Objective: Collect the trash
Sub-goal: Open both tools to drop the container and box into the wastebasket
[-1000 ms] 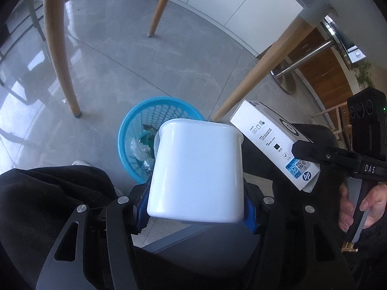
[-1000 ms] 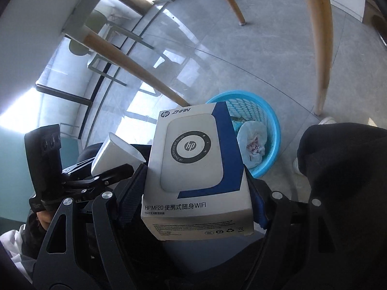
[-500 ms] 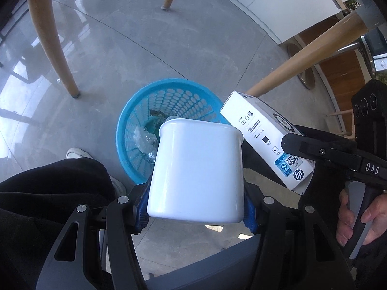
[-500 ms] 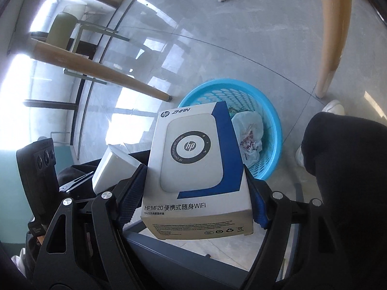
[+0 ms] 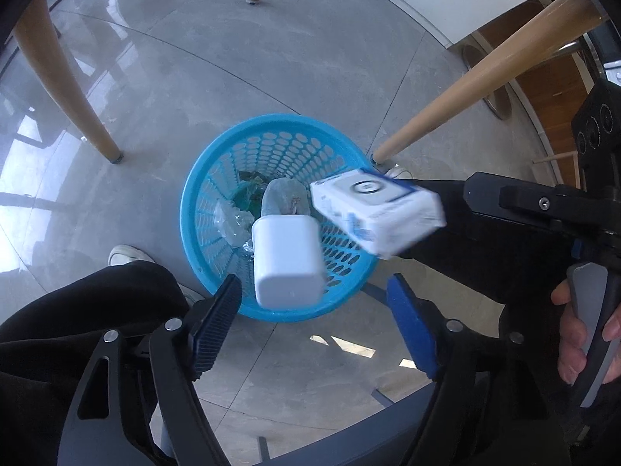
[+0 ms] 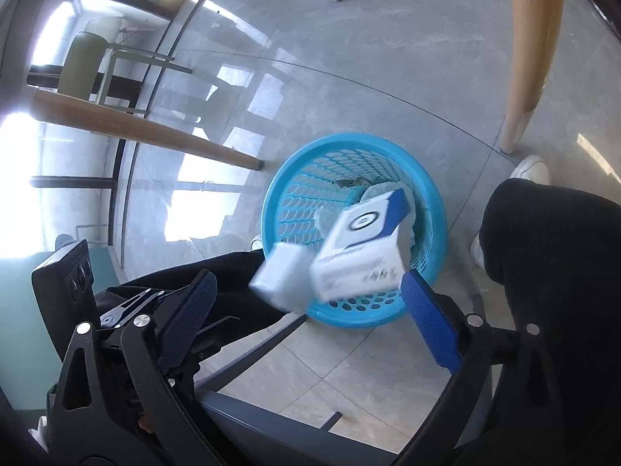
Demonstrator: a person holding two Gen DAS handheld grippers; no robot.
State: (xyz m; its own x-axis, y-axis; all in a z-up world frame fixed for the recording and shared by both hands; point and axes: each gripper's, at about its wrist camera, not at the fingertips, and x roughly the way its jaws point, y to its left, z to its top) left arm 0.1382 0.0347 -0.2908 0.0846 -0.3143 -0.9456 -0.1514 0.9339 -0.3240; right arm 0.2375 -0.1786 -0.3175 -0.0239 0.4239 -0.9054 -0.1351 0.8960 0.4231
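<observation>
below the opening, empty left gripper [image 5: 310,322] and right gripper [image 6: 306,318], the white cup [image 5: 287,260] and box [image 5: 376,213] may collide and bounce off the blue basket [image 5: 202,178] rim.

Glossy grey stone floor [image 5: 302,62], polished enough to mirror the windows at the left of the frame. The wastebasket [image 5: 240,147] is bright blue perforated plastic, smooth with a slight sheen. The white container [image 5: 287,268] looks like matt, smooth plastic. The blue-and-white box [image 5: 388,217] is printed card, satin finish. Crinkled clear plastic bag [image 5: 281,200] down in the basket. Table legs [image 5: 477,73] are pale wood, smooth and matt. Ribbed blue rubbery pads [image 5: 215,322] on matt black plastic arms, with shiny metal screws.
</observation>
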